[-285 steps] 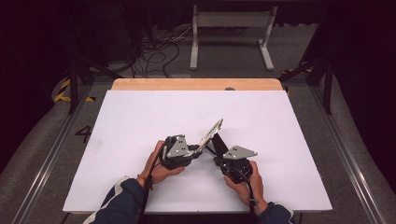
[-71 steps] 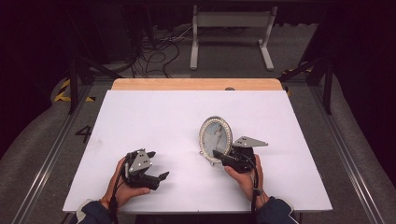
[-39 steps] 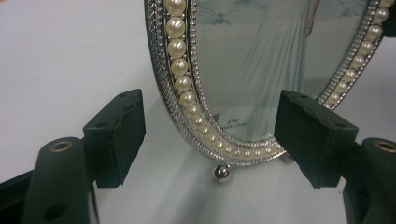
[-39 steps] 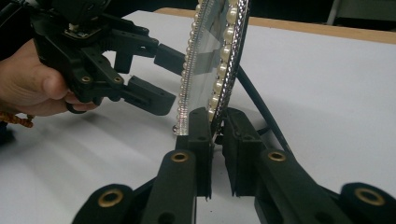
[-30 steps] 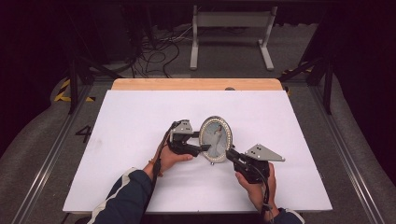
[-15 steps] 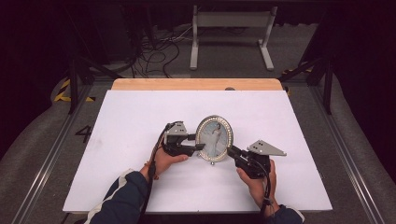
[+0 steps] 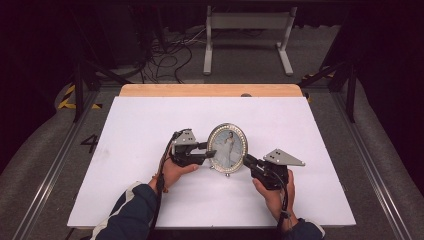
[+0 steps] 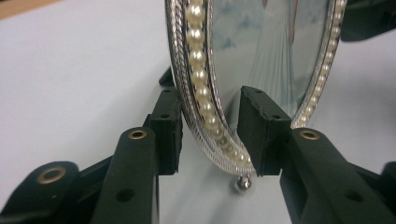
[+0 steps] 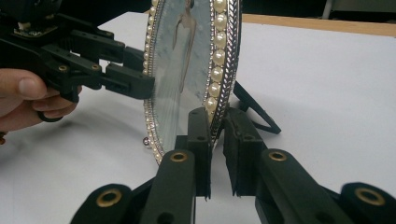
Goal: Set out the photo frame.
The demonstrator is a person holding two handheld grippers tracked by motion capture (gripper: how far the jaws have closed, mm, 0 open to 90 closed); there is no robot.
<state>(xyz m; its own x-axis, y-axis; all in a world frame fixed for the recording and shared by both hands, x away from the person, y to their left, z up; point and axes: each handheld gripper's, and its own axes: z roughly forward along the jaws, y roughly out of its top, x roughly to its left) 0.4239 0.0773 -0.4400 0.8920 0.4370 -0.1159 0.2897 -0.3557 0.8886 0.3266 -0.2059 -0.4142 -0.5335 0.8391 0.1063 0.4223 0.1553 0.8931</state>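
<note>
The oval picture frame stands upright near the middle of the white table, propped from behind by a black folding strut and resting in front on a small metal ball foot. It is probably light but fragile: a glass pane covers a photograph of a figure in a long pale dress, so the face is best left untouched. The rim is the place to take hold, a stiff silvery band with a rope-like ridge and a row of round pearl beads. Those beads and the polished metal look slippery, so a squeeze across the rim's thickness, front to back, should hold better than any pinch along its curve.

The left gripper straddles the lower left edge, its jaws set apart with a visible gap at the front pad, not yet clamped. The right gripper has its jaws narrowed on the lower right rim, holding it between the black rubbery pads. A hand in a dark sleeve backs each tool.
</note>
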